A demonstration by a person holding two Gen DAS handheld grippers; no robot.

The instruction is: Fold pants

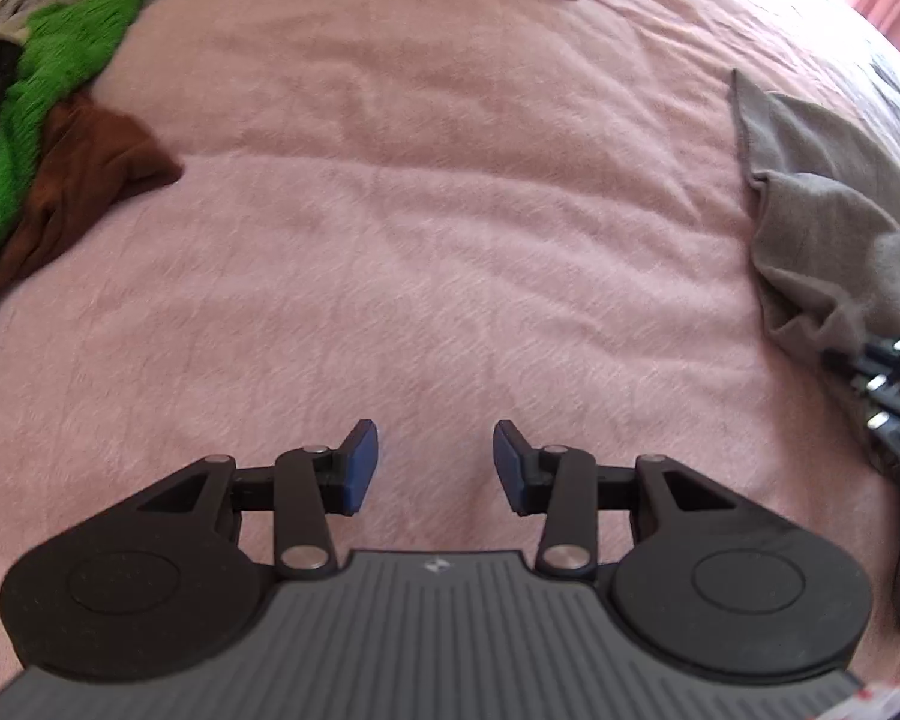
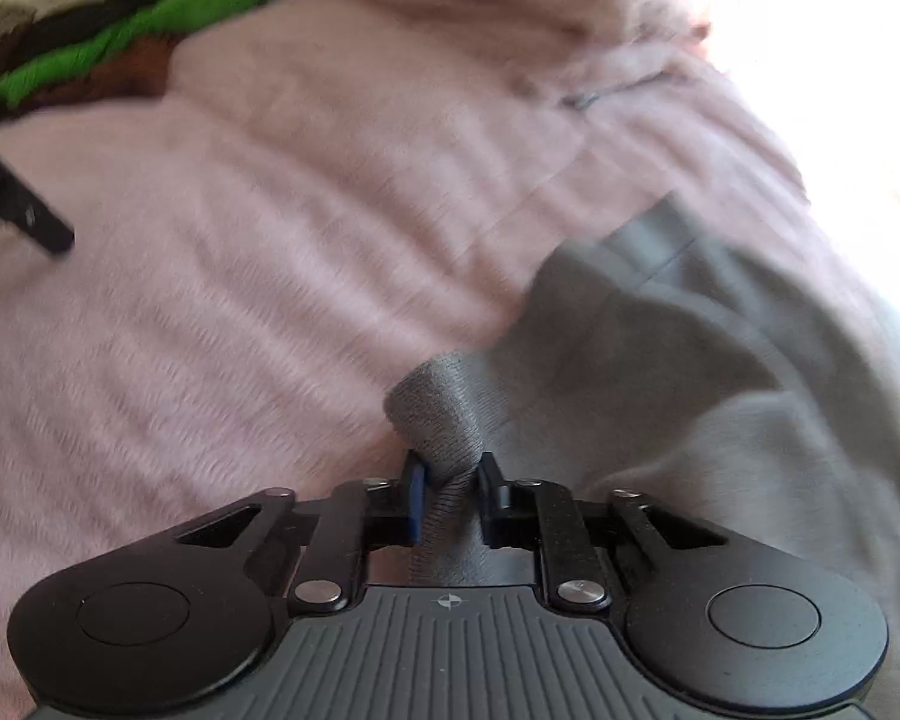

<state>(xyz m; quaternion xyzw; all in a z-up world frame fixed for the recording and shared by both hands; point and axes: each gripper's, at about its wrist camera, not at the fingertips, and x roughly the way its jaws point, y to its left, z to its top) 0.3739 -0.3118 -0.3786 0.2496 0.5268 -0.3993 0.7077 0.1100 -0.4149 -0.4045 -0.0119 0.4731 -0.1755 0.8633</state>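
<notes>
Pink fuzzy blanket covered the bed, and we saw wide bare room across its middle. Our left tool hung released over that open stretch, nothing between its blue pads. Our right tool was clenched on a bunched fold of the soft grey knit pants, which lay rumpled along the bed's right side. Green, brown and black garments were heaped at the far left edge.

Both wrist views steep, near pink blanket.
</notes>
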